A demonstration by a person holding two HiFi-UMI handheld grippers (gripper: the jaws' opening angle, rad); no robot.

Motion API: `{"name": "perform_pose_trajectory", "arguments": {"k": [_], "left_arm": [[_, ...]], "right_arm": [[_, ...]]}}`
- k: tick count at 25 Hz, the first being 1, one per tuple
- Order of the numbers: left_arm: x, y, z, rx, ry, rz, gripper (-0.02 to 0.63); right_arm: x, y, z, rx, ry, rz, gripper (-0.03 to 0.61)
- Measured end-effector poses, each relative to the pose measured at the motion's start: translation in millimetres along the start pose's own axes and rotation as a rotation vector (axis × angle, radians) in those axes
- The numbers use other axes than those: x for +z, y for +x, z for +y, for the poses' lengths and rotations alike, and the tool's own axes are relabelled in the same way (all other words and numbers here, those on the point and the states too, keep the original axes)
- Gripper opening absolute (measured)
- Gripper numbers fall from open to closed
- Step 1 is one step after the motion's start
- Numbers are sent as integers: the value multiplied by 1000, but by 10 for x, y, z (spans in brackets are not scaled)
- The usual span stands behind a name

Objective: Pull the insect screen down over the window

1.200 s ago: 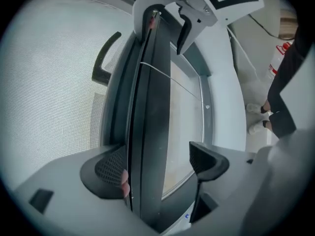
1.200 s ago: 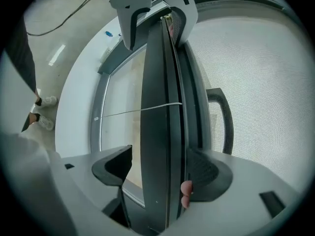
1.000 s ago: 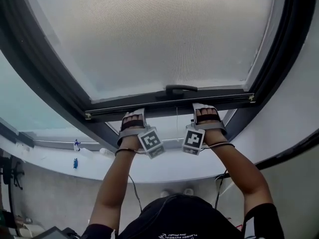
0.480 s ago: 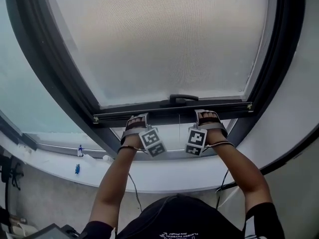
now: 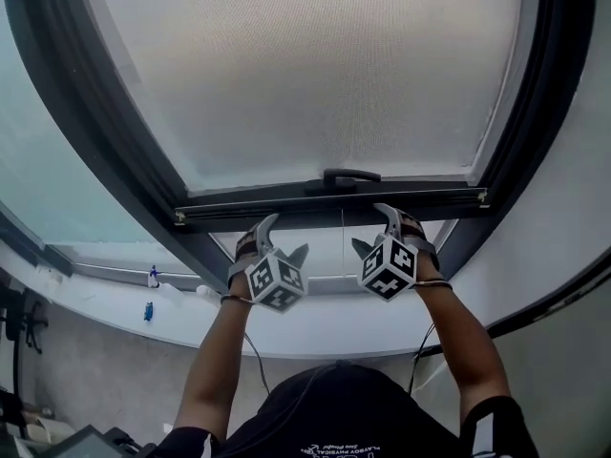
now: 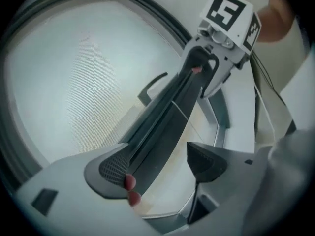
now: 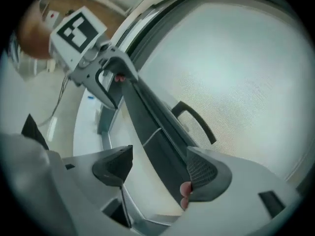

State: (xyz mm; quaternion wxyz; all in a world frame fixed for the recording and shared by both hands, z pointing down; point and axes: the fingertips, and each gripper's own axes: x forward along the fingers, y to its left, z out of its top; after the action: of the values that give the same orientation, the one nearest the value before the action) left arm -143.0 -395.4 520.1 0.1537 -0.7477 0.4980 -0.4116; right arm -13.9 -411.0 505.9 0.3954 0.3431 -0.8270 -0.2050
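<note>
**Screen partly lowered, both grippers open at the bottom bar**

The insect screen (image 5: 315, 74) fills the upper centre of the head view inside the dark window frame (image 5: 95, 132). Its dark bottom bar (image 5: 329, 204) crosses the middle of the frame, tilted slightly up toward the right. A handle (image 5: 350, 175) is fixed on the bar just right of centre. A strip of uncovered window shows below the bar, and a thin cord (image 5: 342, 232) hangs across it.

The left gripper (image 5: 283, 238) is below the bar, left of centre. Its jaws stand wide apart with the bar running between them. One ribbed pad (image 6: 112, 167) lies against the bar and the other jaw is clear of it.

The right gripper (image 5: 376, 233) is below the bar, right of centre, and is likewise spread wide. One pad (image 7: 203, 171) rests on the bar and the opposite jaw is free. Neither gripper is clamped on anything.

A white sill (image 5: 115, 303) runs across the lower left.
</note>
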Motion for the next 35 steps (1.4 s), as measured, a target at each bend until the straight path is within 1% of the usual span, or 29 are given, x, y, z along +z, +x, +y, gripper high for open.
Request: {"name": "perform_pose_trajectory", "arguments": {"k": [2,3,5,7,8,9,11,12,14,17,19,21,23,26,28,30,32,33,35], "left_arm": [[196,-174,-28,23,-73,-99,293],[297,-258,-33,32,-117,-148,276],[481,-424,-13,46,-215,-231,232],[627,-579,46,60,-302,-289,195],[672,-640,72,70,-339,-312,162],[692,-687,89,82,-372,-329,112],[679,-743,95,104,-425,-340,79],[661,-756,87,113,-444,-340,66],[617,-773,42,124,-474,-335,60],[550,-795,-95,122,-509,-322,60],[519,-819,-209,111,-534,-321,60],[515,-855,-333,97,-549,-331,60],[532,-906,-448,89,-562,-346,58],[566,-1008,-569,84,-614,-371,60],[536,-1085,-630,85,-648,-375,60],[464,-1159,-625,115,-701,-370,59],[405,-1254,-574,155,-771,-377,60],[385,-1313,-555,167,-793,-387,59],[336,-1443,-544,183,-803,-405,59]], "right_arm": [[155,-162,104,59,156,-102,348],[219,-243,152,80,216,-147,348],[299,-383,208,80,281,-209,348],[342,-509,199,30,282,-241,346],[359,-571,180,-8,263,-249,323],[368,-626,167,-44,237,-256,300],[355,-700,159,-92,199,-273,274],[334,-722,162,-98,206,-284,259],[271,-751,178,-83,273,-309,217],[180,-788,250,-30,400,-351,158],[137,-827,322,-10,446,-392,133],[103,-889,354,-26,463,-442,88],[73,-964,338,-68,497,-493,6],[93,-1104,330,-121,557,-578,6],[127,-1215,384,-151,570,-613,6],[160,-1335,442,-201,575,-633,6],[187,-1458,478,-262,605,-641,6],[204,-1515,499,-287,623,-641,6],[246,-1614,571,-314,643,-636,6]]}}
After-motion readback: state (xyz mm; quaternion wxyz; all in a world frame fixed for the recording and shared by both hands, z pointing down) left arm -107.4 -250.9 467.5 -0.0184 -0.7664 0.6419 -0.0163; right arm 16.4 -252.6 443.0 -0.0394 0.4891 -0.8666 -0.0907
